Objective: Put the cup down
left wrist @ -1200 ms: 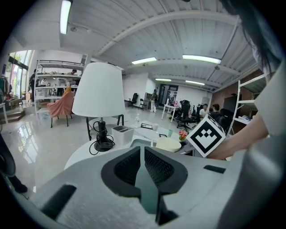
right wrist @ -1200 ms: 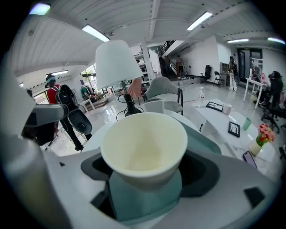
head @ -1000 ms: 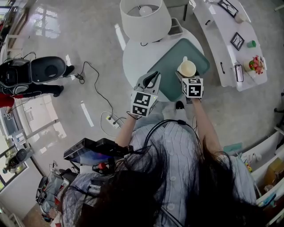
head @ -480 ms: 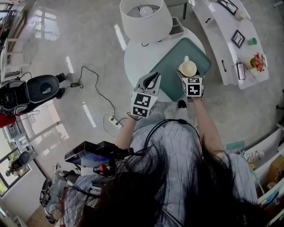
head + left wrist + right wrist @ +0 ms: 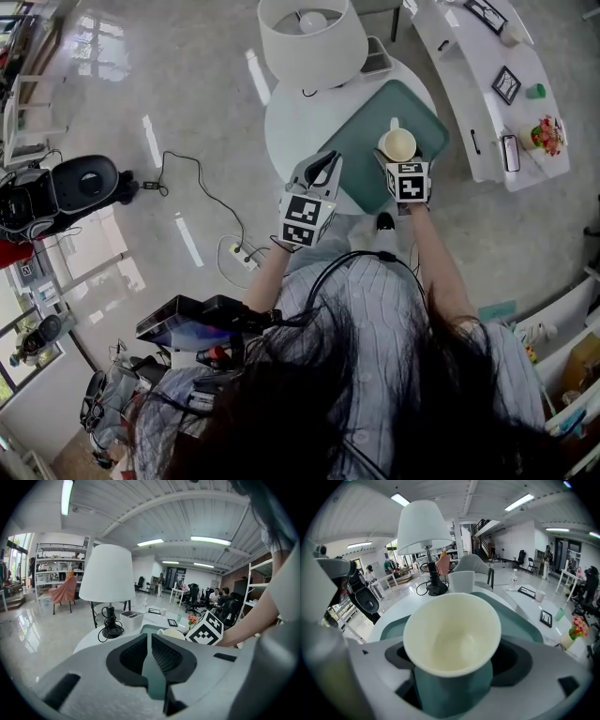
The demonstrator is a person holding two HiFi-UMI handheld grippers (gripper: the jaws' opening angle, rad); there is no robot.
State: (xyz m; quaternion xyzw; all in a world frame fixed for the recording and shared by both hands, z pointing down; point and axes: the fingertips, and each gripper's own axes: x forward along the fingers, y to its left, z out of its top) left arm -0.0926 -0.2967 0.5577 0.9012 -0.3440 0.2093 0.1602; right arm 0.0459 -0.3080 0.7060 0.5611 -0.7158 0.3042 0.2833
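Over teal tray, right hand-held gripper — clamped on cup

Shirt: pale striped shirt, short sleeves.
Hair: long dark hair.
Cable: black cable.
Claws: grey left claw, grey right claw, black-and-white marker cubes.

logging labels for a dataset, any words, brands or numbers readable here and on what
No readable text anywhere.
Marker cubes on left gripper and right gripper: black-and-white patterns, no letters.
Cup: plain.
Framed card on the side table: too small to read.
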